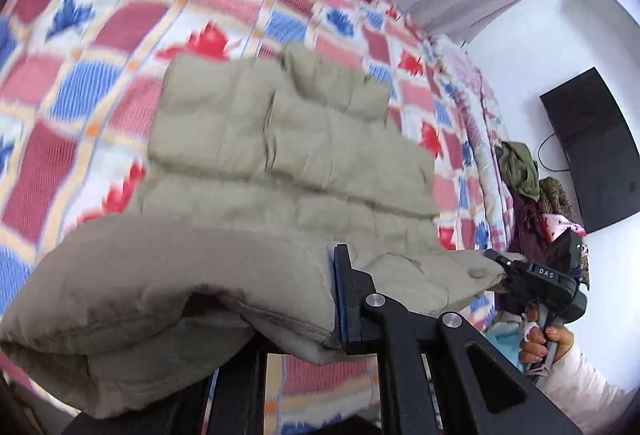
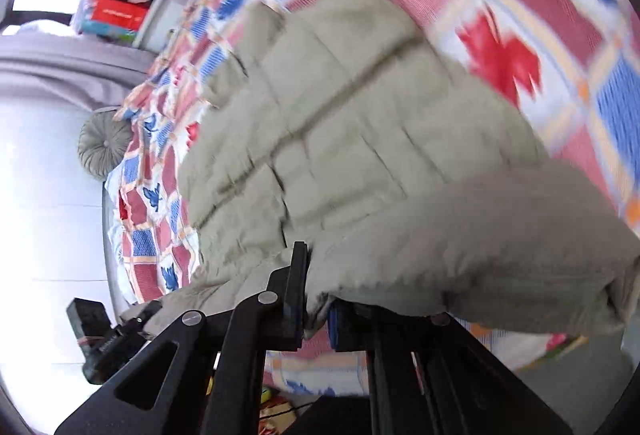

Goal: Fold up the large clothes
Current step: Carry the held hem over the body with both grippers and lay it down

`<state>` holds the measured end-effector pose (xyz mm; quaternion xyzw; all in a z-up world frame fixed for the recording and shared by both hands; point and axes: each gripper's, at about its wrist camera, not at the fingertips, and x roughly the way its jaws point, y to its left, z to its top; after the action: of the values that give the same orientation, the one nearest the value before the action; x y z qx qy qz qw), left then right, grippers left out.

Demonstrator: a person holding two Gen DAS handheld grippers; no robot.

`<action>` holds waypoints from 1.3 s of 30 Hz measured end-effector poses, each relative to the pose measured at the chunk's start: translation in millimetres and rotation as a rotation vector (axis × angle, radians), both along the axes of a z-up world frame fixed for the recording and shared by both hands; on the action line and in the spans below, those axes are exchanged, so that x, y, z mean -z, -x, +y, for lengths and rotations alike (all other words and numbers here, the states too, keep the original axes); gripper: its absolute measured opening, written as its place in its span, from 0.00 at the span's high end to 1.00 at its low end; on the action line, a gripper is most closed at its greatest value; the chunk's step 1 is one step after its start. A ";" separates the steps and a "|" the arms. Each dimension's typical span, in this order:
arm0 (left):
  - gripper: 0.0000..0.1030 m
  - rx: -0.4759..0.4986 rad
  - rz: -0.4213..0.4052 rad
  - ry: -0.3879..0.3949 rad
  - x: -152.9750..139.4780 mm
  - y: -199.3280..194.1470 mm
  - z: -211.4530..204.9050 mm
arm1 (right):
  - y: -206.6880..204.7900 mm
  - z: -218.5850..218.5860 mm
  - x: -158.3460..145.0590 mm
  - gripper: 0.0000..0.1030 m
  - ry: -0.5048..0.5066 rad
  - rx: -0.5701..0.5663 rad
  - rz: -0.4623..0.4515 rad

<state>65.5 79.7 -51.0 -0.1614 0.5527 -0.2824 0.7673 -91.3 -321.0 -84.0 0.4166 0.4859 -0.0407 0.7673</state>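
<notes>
A beige quilted padded jacket [image 1: 280, 155] lies on the bed, its near edge lifted. My left gripper [image 1: 320, 319] is shut on the jacket's near hem, and the padded cloth drapes over its left finger and hides it. My right gripper [image 2: 316, 311] is shut on the same jacket [image 2: 360, 139] at its near edge, with cloth bulging over the right finger. The right gripper also shows in the left wrist view [image 1: 504, 275], pinching a corner of the jacket. The left gripper shows in the right wrist view [image 2: 132, 319] at the lower left.
The bed carries a red, blue and white checked sheet [image 1: 100, 35] with leaf prints. A pile of clothes [image 1: 532, 187] and a dark screen [image 1: 592, 147] stand at the right wall. A round grey cushion [image 2: 104, 143] and stacked boxes [image 2: 116, 15] lie beyond the bed.
</notes>
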 end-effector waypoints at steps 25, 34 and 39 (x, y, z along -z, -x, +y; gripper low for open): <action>0.87 -0.201 -0.182 -0.326 115.2 -238.1 -115.4 | -286.4 -55.4 72.6 0.91 0.306 -0.084 -0.031; 0.74 -0.202 -0.190 -0.372 113.4 -241.9 -118.5 | -295.1 -58.2 95.1 0.90 0.265 -0.023 -0.030; 0.00 -0.235 -0.323 -0.401 75.9 -224.9 -108.0 | -290.4 -60.3 79.4 0.71 0.256 -0.032 -0.036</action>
<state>290.4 -28.3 -126.9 -0.0224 0.4457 -0.0983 0.8895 199.1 -381.3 -163.4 0.3080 0.4695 -0.0829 0.8233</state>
